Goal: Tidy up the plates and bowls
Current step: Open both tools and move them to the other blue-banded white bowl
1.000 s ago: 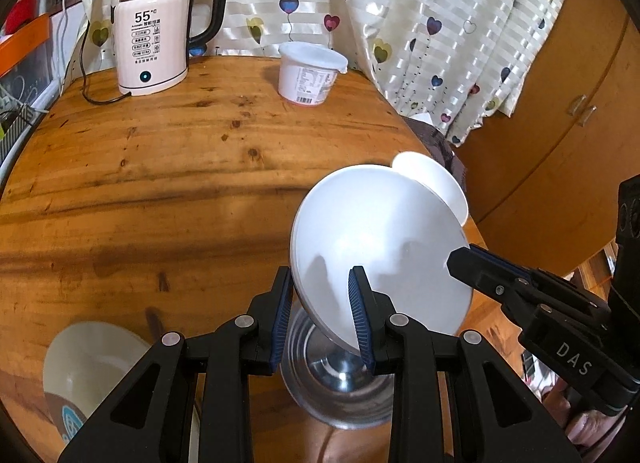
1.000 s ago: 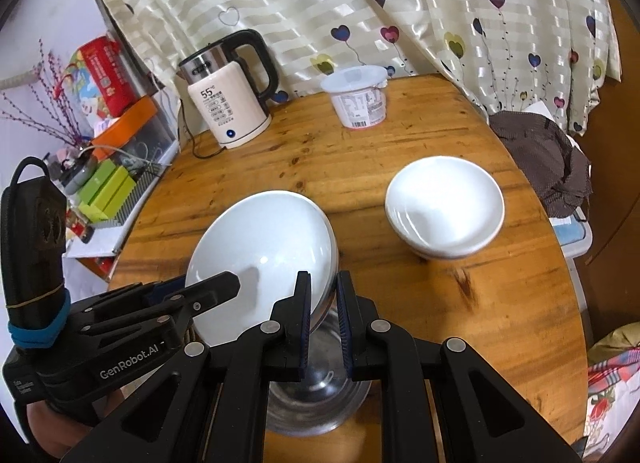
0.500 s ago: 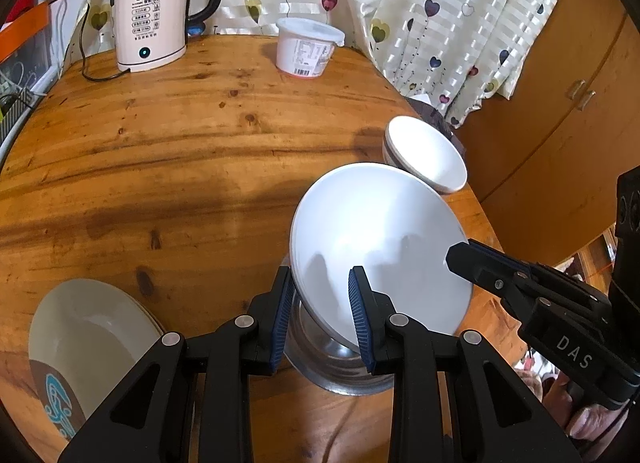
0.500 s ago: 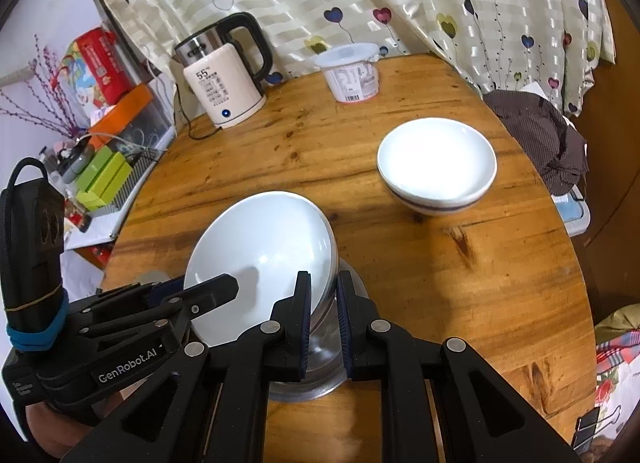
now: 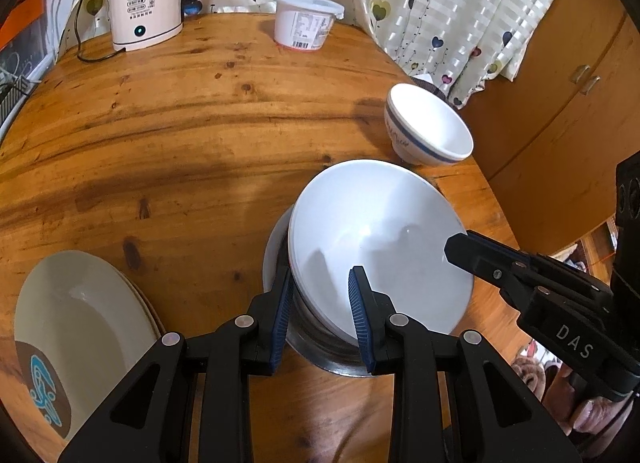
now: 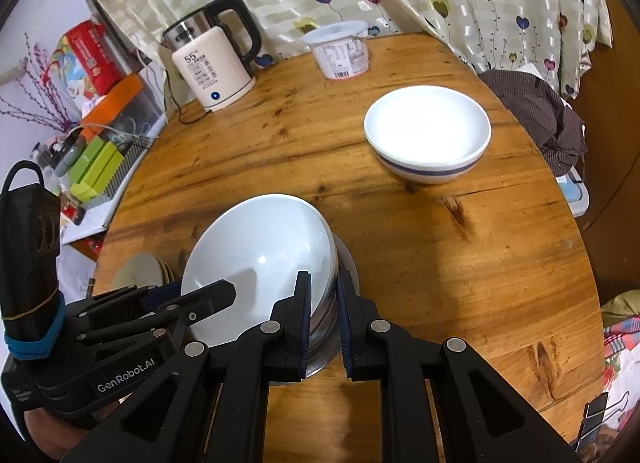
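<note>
Left wrist view: the round bench (image 5: 168, 135) is glossy knotted wood. At its 5 o'clock edge a smooth white bowl (image 5: 380, 247) sits tilted inside a shiny steel bowl (image 5: 332, 359), its mouth turned up and toward 7 o'clock. The left gripper (image 5: 320, 315) is set narrow, its ribbed blue pads pinching the white bowl's near rim, 1 pad inside and 1 outside. The right gripper (image 5: 454, 249) comes in from 3 o'clock and meets the same bowl's rim; its grip cannot be made out here. A round blue-banded bowl (image 5: 428, 131) stands upright at 2 o'clock, well apart. Shallow cream plates (image 5: 76, 323) with a brown and blue mark are stacked at 8 o'clock. A cream kettle (image 5: 146, 3) and a lidded plastic tub (image 5: 304, 23) stand at 12 o'clock.

Right wrist view: the right gripper (image 6: 323, 311) is nearly closed, its pads clamping the rims of the white bowl (image 6: 260, 263) and steel bowl (image 6: 328, 327) together. The left gripper (image 6: 224, 291) reaches in from 9 o'clock onto the white bowl. The banded bowl (image 6: 428, 135) stands at 1 o'clock.
</note>
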A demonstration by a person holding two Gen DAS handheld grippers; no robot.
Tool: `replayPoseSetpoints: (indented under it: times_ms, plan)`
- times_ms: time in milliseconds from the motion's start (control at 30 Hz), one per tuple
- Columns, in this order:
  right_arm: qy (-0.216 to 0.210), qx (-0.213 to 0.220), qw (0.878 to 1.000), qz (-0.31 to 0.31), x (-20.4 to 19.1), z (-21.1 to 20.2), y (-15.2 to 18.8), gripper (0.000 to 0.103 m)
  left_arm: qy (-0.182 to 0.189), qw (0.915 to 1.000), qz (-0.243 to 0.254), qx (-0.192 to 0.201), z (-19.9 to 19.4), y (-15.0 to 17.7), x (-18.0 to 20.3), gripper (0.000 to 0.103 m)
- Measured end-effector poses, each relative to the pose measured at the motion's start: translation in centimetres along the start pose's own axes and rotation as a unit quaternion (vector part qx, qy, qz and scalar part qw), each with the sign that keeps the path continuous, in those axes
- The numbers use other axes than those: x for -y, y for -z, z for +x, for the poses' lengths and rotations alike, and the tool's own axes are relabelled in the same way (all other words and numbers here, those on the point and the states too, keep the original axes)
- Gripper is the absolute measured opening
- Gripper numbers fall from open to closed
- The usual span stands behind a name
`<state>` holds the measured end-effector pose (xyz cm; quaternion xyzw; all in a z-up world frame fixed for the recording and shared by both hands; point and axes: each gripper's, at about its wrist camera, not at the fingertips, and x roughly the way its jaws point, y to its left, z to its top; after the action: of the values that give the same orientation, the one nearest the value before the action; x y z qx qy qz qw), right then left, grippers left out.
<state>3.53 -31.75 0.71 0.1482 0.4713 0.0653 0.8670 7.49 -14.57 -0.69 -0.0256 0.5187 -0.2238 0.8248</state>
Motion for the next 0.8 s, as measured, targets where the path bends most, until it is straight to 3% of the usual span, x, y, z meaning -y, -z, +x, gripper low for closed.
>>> replayPoseSetpoints:
  times_ms: [800]
  plan:
    - [0.000, -0.022, 1.000, 0.003, 0.5, 1.3, 0.7, 0.013, -0.020, 0.9996, 0.019, -0.001, 0.1, 0.2, 0.7, 0.032]
